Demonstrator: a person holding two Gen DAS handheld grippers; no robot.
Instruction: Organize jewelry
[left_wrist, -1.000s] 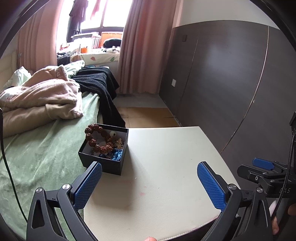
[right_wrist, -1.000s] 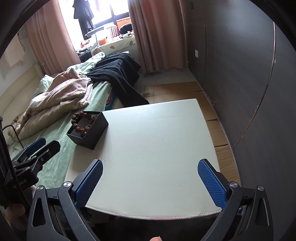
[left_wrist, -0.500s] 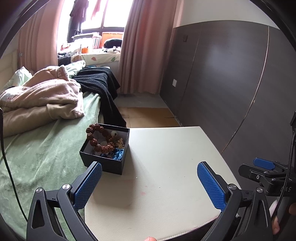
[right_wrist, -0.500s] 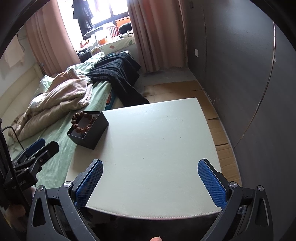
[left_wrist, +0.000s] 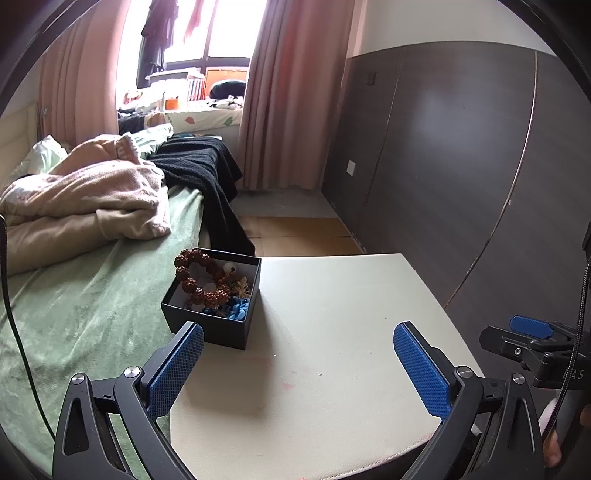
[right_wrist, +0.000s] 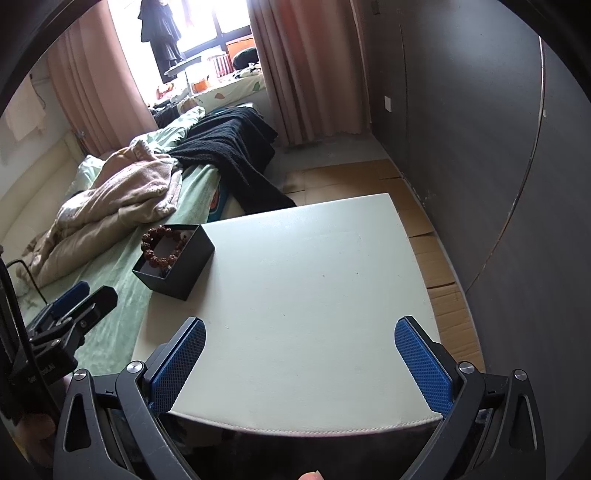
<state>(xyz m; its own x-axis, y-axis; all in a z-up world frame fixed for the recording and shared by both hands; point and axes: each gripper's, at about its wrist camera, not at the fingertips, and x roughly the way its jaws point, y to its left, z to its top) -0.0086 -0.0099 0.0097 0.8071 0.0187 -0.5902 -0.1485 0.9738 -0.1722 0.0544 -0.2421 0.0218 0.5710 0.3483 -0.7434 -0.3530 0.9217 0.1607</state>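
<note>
A small black open box (left_wrist: 218, 325) stands at the left edge of the white table (left_wrist: 332, 332). It holds a brown bead bracelet (left_wrist: 197, 275), a blue piece (left_wrist: 236, 308) and other small jewelry. The box also shows in the right wrist view (right_wrist: 184, 269) with the bracelet (right_wrist: 162, 247) inside. My left gripper (left_wrist: 297, 369) is open and empty, near the table's front, the box just beyond its left finger. My right gripper (right_wrist: 301, 365) is open and empty over the table's front edge.
A bed with a green cover (left_wrist: 85, 306), a beige blanket (left_wrist: 81, 206) and a black cloth (left_wrist: 207, 173) lies left of the table. A dark panelled wall (left_wrist: 461, 166) runs along the right. Cardboard (right_wrist: 424, 229) covers the floor beyond the table.
The left gripper view has shifted slightly, so the box sits a little further right and nearer the left finger. The right gripper has hardly moved.
</note>
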